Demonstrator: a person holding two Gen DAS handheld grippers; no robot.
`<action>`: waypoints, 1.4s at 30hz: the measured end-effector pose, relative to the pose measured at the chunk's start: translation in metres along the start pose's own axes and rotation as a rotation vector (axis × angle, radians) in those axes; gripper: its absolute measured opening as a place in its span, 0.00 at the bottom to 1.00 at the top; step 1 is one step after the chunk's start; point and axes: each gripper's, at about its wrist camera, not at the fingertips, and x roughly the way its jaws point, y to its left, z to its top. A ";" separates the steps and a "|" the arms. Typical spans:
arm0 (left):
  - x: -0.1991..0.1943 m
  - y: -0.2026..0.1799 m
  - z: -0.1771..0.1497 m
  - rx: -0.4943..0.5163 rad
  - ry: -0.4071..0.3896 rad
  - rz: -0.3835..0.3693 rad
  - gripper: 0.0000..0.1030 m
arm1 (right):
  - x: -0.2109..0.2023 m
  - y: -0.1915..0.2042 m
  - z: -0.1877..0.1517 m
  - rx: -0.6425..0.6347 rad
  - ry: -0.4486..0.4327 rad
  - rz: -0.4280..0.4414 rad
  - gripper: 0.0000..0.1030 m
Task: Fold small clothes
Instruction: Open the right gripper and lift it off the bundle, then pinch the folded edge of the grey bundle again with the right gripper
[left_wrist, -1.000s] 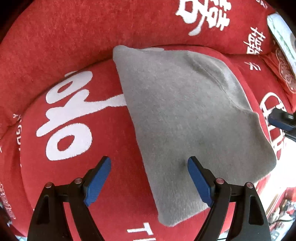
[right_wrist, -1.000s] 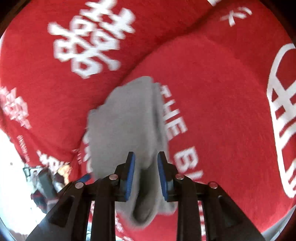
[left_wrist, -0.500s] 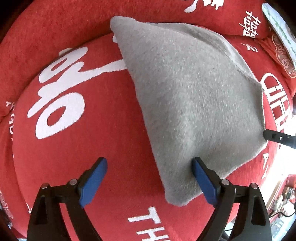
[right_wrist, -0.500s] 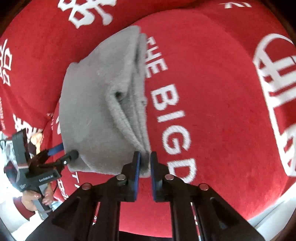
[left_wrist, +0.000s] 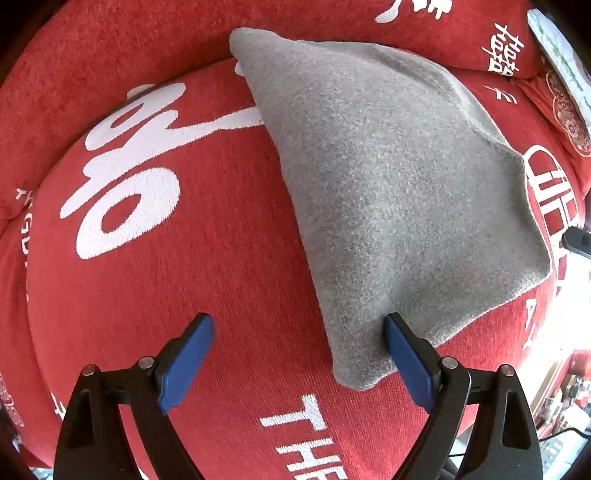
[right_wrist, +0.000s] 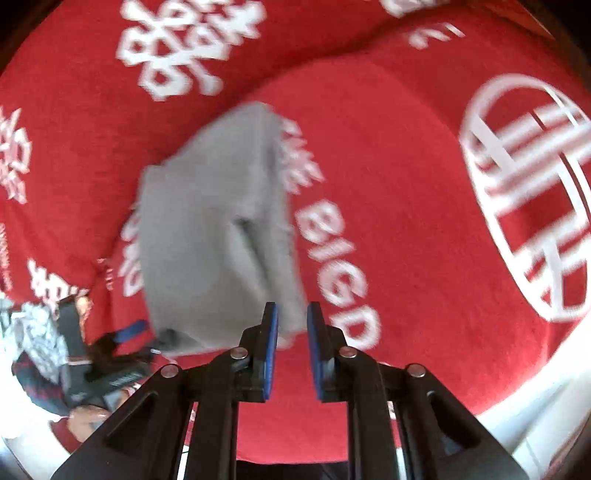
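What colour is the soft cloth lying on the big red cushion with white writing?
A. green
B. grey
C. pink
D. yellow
B: the folded cloth on the red cushion is plainly grey in both wrist views.

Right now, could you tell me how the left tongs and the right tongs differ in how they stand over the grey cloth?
The left tongs stand wide open, while the right tongs show only a narrow gap and are opening. One left pad rests at the grey cloth near its corner, the other over bare red cover; the right tongs point at its folded edge, nothing clearly pinched. Both have blue pads on black fingers.
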 end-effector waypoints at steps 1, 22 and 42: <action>0.000 0.000 0.001 -0.001 0.001 -0.001 0.90 | 0.004 0.009 0.003 -0.027 0.008 0.015 0.18; -0.028 0.019 -0.010 -0.016 0.044 0.006 0.90 | 0.047 0.017 -0.019 -0.140 0.199 -0.148 0.16; -0.040 0.019 0.002 -0.042 0.042 -0.024 0.90 | 0.034 0.012 0.021 -0.054 0.119 -0.102 0.35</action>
